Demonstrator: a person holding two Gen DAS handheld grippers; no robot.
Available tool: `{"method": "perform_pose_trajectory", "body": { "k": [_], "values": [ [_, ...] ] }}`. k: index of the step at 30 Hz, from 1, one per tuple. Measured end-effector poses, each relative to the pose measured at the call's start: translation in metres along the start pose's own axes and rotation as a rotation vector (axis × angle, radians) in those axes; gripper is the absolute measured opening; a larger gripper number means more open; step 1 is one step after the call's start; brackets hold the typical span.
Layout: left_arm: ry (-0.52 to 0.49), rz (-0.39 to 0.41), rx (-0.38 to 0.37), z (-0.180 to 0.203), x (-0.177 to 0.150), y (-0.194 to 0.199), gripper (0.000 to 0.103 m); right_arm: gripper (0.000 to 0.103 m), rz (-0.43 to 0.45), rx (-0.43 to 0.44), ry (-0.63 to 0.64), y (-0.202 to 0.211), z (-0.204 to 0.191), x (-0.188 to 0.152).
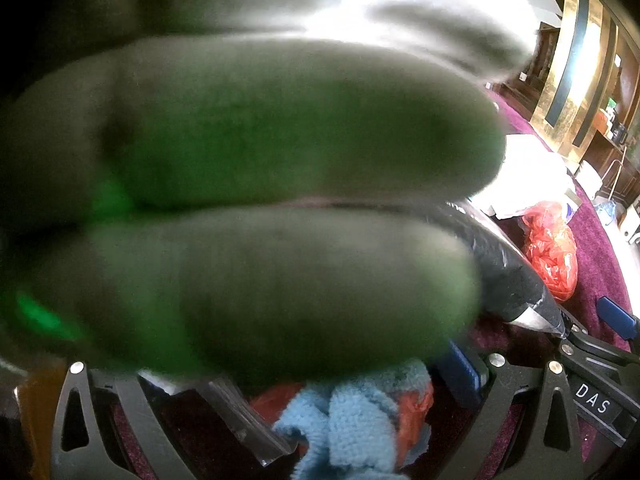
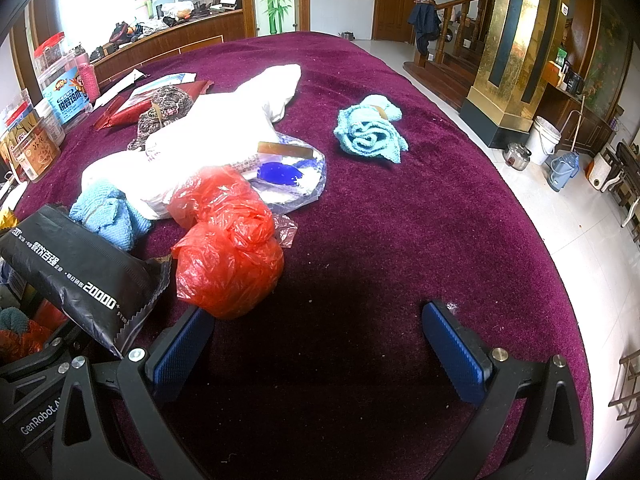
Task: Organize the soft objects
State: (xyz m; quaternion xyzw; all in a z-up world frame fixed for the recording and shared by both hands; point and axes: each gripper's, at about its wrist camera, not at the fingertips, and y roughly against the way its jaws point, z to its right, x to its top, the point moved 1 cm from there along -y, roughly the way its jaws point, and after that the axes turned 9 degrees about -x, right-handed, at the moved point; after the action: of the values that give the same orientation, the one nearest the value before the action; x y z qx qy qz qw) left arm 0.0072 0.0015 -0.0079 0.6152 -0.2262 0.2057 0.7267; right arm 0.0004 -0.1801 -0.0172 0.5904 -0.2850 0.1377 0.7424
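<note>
In the left wrist view a blurred dark green soft object (image 1: 280,208) fills most of the frame, right against the lens. Below it lie a light blue knitted cloth (image 1: 352,420) and red plastic. My left gripper's fingertips are hidden behind the green object. My right gripper (image 2: 320,344) is open and empty, low over the purple tablecloth (image 2: 400,220). Ahead of it lie a red plastic bag (image 2: 228,248), a black packet (image 2: 80,272), a blue cloth (image 2: 108,212), a white bag (image 2: 208,120) and a rolled light blue cloth (image 2: 372,130).
Snack jars and boxes (image 2: 60,92) line the table's left edge. A clear plastic wrapper with a blue item (image 2: 288,176) lies mid-table. A patterned knitted piece (image 2: 164,108) sits behind the white bag. The table's right edge drops to a tiled floor (image 2: 560,220).
</note>
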Motion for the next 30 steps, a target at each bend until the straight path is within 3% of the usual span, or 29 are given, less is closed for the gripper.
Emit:
{"method": "perform_pose_trajectory", "body": {
  "k": [30],
  "values": [
    [0.001,0.001,-0.002,-0.0019,0.0007,0.0000,0.102,0.103,0.000,0.001,-0.001,0.0001,-0.0007,0.0001]
  ]
}}
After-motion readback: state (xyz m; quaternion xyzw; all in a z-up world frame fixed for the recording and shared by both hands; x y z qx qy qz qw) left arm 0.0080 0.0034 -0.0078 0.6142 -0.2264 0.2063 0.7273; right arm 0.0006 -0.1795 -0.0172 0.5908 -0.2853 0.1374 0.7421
